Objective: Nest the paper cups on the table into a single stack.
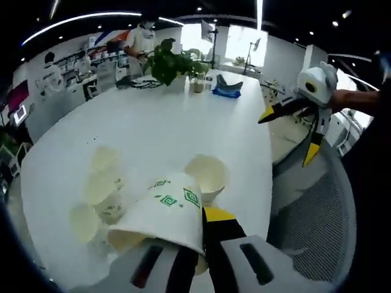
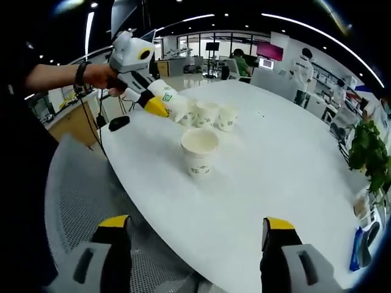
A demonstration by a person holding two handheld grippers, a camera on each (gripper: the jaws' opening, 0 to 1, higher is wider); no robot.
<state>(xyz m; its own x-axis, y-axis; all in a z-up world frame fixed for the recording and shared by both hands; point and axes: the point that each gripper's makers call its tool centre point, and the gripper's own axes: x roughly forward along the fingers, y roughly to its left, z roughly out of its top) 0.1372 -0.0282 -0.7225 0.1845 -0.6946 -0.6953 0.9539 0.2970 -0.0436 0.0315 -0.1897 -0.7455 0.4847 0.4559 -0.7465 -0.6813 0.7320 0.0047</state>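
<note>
My left gripper [image 1: 189, 241] is shut on a white paper cup with green marks [image 1: 162, 213], held tilted on its side above the white table [image 1: 159, 128]. Just beyond it stands one upright empty cup [image 1: 206, 174]. Three more pale cups [image 1: 101, 186] sit grouped to the left. In the right gripper view the left gripper [image 2: 153, 102] holds its cup [image 2: 171, 101] beside the row of cups [image 2: 211, 114], with the lone cup [image 2: 199, 149] nearer to me. My right gripper [image 2: 197, 223] stands wide open over the table's edge, holding nothing; it hangs off the table's right side [image 1: 289, 134].
A grey mesh chair [image 1: 317, 213] stands by the table's near edge. At the far end are a potted plant [image 1: 174, 64] and a blue object [image 1: 227, 90]. A small black device [image 2: 119, 122] lies near the left edge. People stand in the background.
</note>
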